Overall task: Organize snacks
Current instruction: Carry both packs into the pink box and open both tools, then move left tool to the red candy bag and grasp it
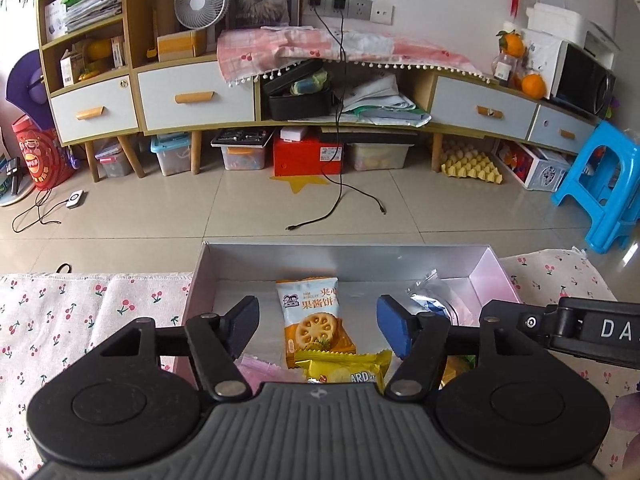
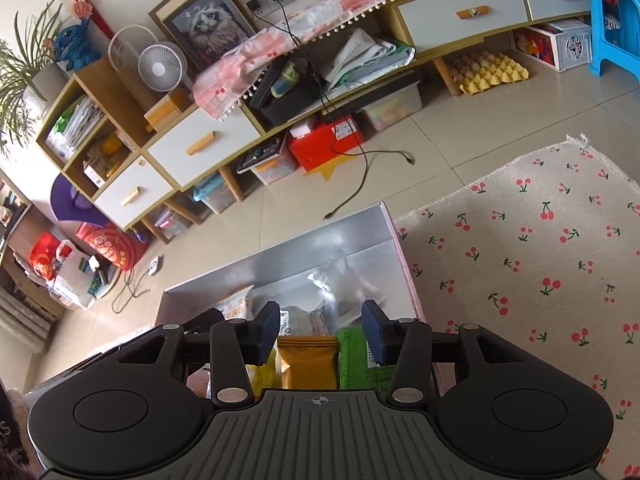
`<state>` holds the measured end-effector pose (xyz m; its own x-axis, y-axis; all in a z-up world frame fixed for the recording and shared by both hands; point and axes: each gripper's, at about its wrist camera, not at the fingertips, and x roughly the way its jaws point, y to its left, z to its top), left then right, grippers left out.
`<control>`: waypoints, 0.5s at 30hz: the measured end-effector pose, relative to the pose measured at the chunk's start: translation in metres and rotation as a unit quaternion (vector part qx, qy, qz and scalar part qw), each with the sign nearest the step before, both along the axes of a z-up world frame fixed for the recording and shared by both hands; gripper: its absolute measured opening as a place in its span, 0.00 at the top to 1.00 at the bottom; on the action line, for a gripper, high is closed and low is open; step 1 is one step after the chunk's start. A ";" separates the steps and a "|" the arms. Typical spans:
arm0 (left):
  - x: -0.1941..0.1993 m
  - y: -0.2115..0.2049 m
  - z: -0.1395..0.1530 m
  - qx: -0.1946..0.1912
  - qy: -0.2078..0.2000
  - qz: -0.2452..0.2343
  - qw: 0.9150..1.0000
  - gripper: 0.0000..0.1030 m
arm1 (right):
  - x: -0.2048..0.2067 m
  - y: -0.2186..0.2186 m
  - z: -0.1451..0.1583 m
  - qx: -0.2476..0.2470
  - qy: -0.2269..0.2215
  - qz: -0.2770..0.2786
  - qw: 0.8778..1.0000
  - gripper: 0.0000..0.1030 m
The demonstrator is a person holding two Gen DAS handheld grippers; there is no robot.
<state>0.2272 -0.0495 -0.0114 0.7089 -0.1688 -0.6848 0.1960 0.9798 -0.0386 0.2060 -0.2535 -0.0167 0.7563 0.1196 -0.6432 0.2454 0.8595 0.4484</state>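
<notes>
A silver-lined box (image 1: 344, 260) sits on a cherry-print cloth and holds several snack packs. In the left wrist view an orange biscuit pack (image 1: 316, 320) lies in the box, with a yellow pack (image 1: 344, 368) nearer me and a clear blue-and-silver pack (image 1: 432, 296) to the right. My left gripper (image 1: 318, 326) is open and empty above the biscuit pack. In the right wrist view my right gripper (image 2: 320, 326) is open and empty above an orange pack (image 2: 306, 362), a green pack (image 2: 356, 356) and a patterned pack (image 2: 308, 318) in the box (image 2: 352, 236). The right gripper's body shows at the left wrist view's right edge.
The cherry-print cloth (image 2: 520, 264) spreads right of the box and also left of it (image 1: 80, 320). Beyond lies tiled floor with loose black cables (image 1: 340, 200), a low cabinet (image 1: 280, 92) with bins beneath, and a blue plastic stool (image 1: 600, 184).
</notes>
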 end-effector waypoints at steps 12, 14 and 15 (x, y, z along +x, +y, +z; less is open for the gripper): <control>-0.025 0.009 0.018 0.006 -0.006 0.006 1.000 0.21 | -0.037 0.009 0.033 -0.028 -0.005 0.010 1.000 0.35; -0.032 0.010 0.019 0.007 -0.006 0.007 1.000 0.20 | -0.044 0.009 0.035 -0.030 -0.004 0.011 0.999 0.34; -0.035 0.010 0.019 0.008 -0.004 0.007 1.000 0.19 | -0.048 0.009 0.037 -0.030 -0.003 0.012 0.999 0.33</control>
